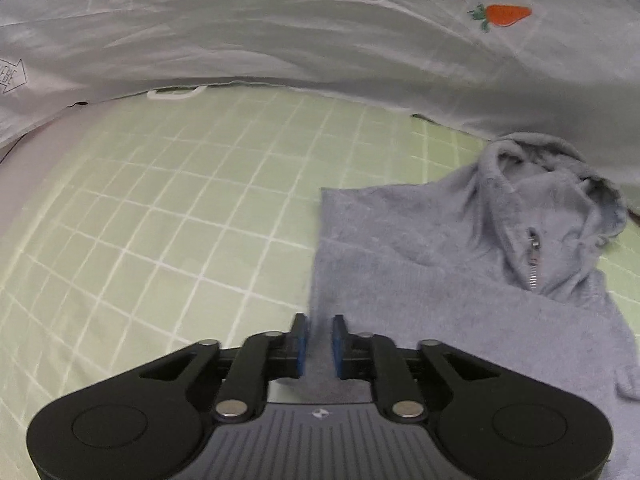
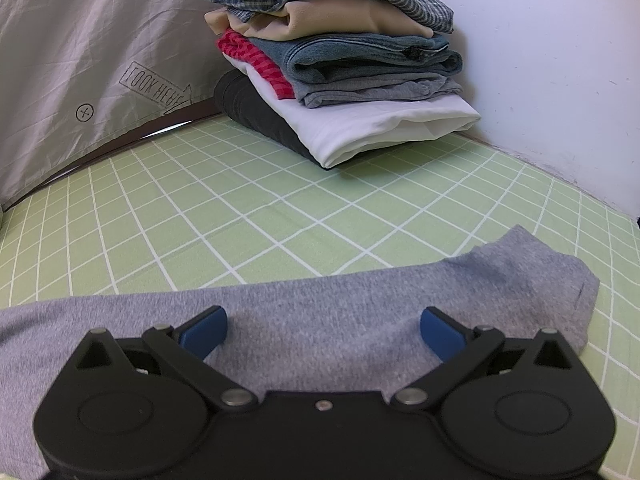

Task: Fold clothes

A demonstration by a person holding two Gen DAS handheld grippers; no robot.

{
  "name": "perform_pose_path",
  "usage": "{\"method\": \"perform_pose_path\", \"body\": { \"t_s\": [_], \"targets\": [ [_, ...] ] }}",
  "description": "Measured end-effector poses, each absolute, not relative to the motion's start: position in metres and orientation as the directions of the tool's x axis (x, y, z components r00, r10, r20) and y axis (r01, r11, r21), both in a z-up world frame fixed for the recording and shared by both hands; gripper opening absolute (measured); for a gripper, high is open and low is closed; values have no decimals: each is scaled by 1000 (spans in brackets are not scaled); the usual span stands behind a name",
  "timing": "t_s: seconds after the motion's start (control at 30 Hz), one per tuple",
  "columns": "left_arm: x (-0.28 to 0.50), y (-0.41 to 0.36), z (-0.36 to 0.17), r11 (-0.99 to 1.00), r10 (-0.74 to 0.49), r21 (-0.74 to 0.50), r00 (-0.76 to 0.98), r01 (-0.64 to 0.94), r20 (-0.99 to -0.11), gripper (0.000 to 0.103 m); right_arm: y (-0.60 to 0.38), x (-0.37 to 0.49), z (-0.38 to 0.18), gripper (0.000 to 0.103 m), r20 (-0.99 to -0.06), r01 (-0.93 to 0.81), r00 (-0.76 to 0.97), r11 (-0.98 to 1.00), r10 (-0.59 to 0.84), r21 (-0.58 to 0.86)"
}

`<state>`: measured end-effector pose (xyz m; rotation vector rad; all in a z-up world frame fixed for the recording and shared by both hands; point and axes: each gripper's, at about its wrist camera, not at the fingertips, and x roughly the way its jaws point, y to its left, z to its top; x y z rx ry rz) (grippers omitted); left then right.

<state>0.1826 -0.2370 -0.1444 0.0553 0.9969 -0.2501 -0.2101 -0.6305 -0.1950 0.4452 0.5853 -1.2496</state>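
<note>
A grey zip-up hoodie [image 1: 440, 272] lies on the green checked sheet [image 1: 160, 220]. Its hood [image 1: 560, 184] is bunched at the far right and its zipper [image 1: 533, 264] shows. My left gripper [image 1: 319, 328] hangs over the hoodie's left folded edge. Its blue pads stand a little apart, with grey fabric showing in the gap and not squeezed. In the right wrist view the same hoodie [image 2: 360, 292] stretches across the front. My right gripper [image 2: 324, 320] stands wide open just above it and holds nothing.
A stack of folded clothes [image 2: 340, 60] sits at the back against the white wall [image 2: 560, 60]. A pale grey printed cover [image 1: 280, 32] with a carrot motif [image 1: 506, 14] bounds the far side of the sheet [image 2: 240, 200].
</note>
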Motion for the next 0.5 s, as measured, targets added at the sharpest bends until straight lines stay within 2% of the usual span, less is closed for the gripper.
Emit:
{"method": "perform_pose_path", "body": {
  "t_s": [0.13,0.2,0.5],
  "targets": [
    [171,-248,-130,959,-195,-37,554,282,-810,60,-631,-216,-191,103,-635,962,204,273,-745,-11],
    [164,-255,-124,948,-192,0,574,318,-796,68,-632,-223,-186,103,-618,970,181,244,-765,-17],
    [150,-283,-120,920,-214,22,551,390,-807,74,-668,-272,-181,103,-586,987,37,122,-810,-107]
  ]
}}
